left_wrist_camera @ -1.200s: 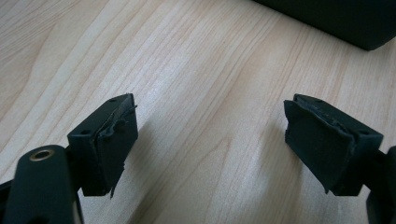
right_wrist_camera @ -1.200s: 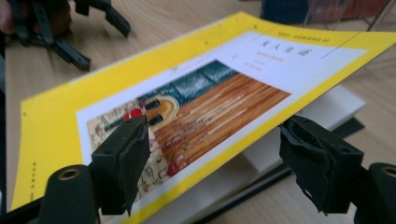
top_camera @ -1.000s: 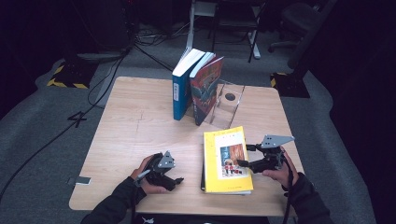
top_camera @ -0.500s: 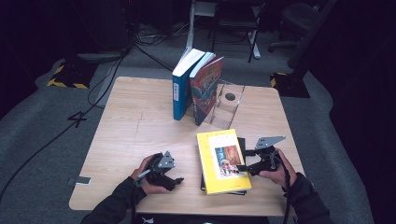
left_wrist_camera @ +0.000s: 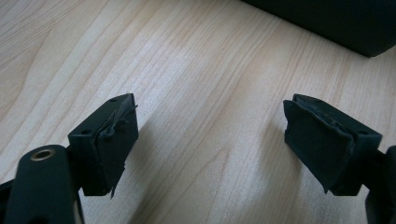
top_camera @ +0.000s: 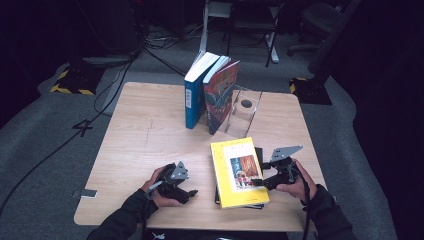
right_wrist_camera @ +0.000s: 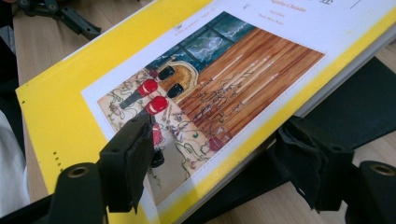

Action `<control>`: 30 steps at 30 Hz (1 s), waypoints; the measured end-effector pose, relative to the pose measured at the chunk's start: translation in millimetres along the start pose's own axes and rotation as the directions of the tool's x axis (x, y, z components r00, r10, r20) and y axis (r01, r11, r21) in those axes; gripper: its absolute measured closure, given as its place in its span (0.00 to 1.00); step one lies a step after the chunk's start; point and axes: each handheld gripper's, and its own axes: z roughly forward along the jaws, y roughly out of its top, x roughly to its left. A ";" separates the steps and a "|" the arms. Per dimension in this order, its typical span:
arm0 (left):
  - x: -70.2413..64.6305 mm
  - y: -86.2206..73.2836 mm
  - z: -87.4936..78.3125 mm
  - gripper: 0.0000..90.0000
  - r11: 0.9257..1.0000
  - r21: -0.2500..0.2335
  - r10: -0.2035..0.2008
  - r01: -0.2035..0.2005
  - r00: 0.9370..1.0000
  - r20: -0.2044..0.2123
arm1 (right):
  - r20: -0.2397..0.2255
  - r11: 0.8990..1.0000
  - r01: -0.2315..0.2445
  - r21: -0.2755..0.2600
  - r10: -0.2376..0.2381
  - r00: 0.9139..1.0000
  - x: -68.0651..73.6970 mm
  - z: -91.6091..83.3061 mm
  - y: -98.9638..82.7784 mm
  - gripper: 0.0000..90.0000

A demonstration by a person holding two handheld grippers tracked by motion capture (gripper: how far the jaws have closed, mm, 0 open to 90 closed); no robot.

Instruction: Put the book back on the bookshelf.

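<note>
A yellow book [top_camera: 239,172] with a picture on its cover lies askew on a black book [top_camera: 258,151] at the table's near right. My right gripper [top_camera: 257,181] has the yellow book's [right_wrist_camera: 210,93] right edge between its jaws, one pad on the cover and the other under the edge. That edge is tipped up off the black book [right_wrist_camera: 364,98]. The jaws have just been closing on the book. My left gripper [top_camera: 190,192] rests on the wood to the left, and its jaws [left_wrist_camera: 210,112] stand open with only bare table between them.
A blue book [top_camera: 195,95] and a dark red book [top_camera: 222,97] stand upright at the table's middle back, leaning against a clear bookend [top_camera: 242,112]. The wooden table [top_camera: 145,140] has free room on its left half. A corner of the black book [left_wrist_camera: 355,23] lies just ahead of the left gripper.
The yellow book has slid to the left and turned a little on the black book, with its right edge raised. The right gripper moved slightly with it. The left gripper stayed put.
</note>
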 end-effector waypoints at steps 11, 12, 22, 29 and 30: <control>17.1 21.5 19.5 0.26 1.000 -0.016 -0.013 0.013 1.000 -0.021 | -0.031 0.998 0.040 -0.051 -0.042 0.999 -5.6 13.5 21.6 0.37; 17.1 21.5 19.5 0.28 1.000 -0.016 -0.013 0.013 1.000 -0.021 | -0.031 0.998 0.040 -0.051 -0.042 0.999 -5.6 13.5 21.6 0.37; 39.9 52.1 42.3 0.30 0.998 -0.059 -0.023 0.021 0.999 -0.039 | -0.125 0.991 -0.024 -0.131 0.008 0.992 -19.9 20.3 23.6 0.80; 45.1 65.5 51.8 0.35 0.995 -0.099 -0.018 0.014 0.999 -0.040 | -0.097 0.980 0.021 -0.200 -0.041 0.994 -13.4 17.2 20.2 0.87; 45.4 66.6 52.0 0.39 0.994 -0.105 -0.016 0.012 0.999 -0.034 | -0.093 0.978 0.028 -0.205 -0.048 0.995 -12.2 16.0 20.2 0.87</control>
